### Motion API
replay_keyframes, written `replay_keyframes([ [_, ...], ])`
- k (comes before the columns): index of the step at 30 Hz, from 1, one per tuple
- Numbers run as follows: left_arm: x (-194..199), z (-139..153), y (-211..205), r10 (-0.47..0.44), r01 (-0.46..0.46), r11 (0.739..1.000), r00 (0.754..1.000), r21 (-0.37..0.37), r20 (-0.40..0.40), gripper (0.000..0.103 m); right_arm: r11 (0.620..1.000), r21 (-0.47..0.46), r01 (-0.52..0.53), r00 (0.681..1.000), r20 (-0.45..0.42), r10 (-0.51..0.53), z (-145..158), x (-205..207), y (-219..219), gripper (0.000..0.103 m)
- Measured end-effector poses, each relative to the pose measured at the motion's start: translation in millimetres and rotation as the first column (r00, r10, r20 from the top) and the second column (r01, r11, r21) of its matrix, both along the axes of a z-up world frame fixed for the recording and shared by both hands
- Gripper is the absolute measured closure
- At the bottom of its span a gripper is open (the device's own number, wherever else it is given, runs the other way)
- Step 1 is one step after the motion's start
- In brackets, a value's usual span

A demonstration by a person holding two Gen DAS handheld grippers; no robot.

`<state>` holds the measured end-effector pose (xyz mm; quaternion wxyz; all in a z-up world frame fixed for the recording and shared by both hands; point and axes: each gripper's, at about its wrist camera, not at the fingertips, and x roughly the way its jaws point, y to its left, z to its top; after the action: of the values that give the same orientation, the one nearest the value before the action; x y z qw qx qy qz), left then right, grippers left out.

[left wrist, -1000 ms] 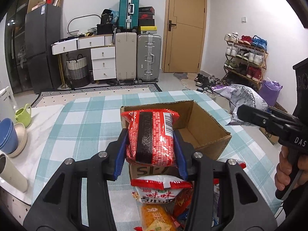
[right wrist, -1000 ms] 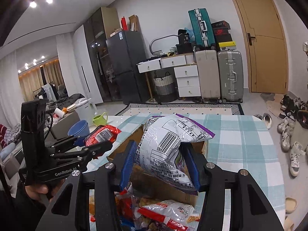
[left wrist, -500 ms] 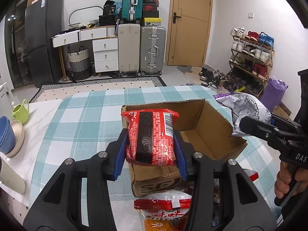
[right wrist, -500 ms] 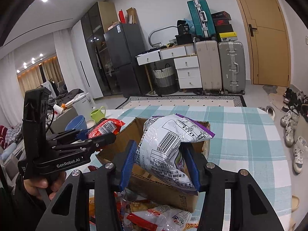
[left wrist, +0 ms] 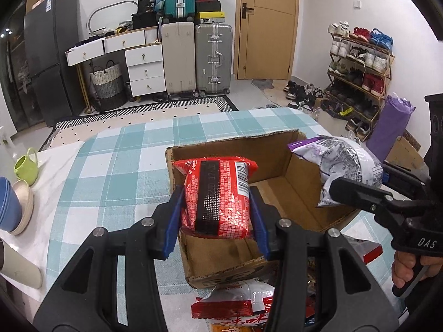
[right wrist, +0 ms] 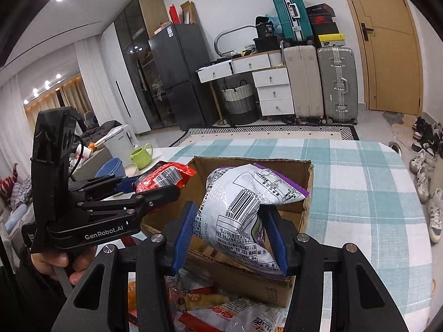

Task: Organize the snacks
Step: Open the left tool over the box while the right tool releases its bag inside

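While both packets are nearing the box:
Left gripper (left wrist: 216,215): clamping red noodle packet (left wrist: 218,193), now lower, over cardboard box (left wrist: 290,193) near-left.
Right gripper (right wrist: 231,235): squeezing white-purple snack bag (right wrist: 243,210), descending over right side.
Meaning: both nearly ready for dropping in.

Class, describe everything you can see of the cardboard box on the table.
The cardboard box is plain brown corrugated card, open-topped, its upper edges roughly torn. It stands upright on the checked tablecloth; the visible inside looks empty. Dark print marks its near wall. Snack packets lie against its near side. Whether the held packets touch it is unclear.
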<state>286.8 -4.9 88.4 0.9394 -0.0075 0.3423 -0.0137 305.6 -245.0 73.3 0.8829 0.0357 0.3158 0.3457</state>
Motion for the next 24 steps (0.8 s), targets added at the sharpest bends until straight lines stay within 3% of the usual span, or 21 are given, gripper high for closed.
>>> replay_keyframes([
  [18, 35.1, -25.4, -12.7, -0.054, 0.058, 0.997, 0.996, 0.043, -0.075, 0.061, 0.999, -0.002, -0.036, 0.998, -0.044, 0.036, -22.5, 10.0, 17.4, 0.05],
  [20, 36.3, -25.1, -11.5, -0.047, 0.05, 0.998, 0.997, 0.038, -0.066, 0.061, 0.999, 0.002, -0.034, 0.999, -0.019, 0.034, -18.7, 5.2, 16.2, 0.041],
  [22, 35.3, -23.1, -10.2, -0.032, 0.035, 0.999, 0.998, 0.041, -0.054, 0.058, 1.0, 0.011, -0.007, 1.0, 0.011, 0.007, -13.0, 0.3, 10.8, 0.015],
  [24, 32.7, -19.4, -7.1, -0.017, 0.019, 0.999, 0.999, 0.047, -0.045, 0.05, 0.999, 0.042, 0.018, 1.0, 0.023, -0.018, -7.3, -5.8, 2.0, 0.006],
])
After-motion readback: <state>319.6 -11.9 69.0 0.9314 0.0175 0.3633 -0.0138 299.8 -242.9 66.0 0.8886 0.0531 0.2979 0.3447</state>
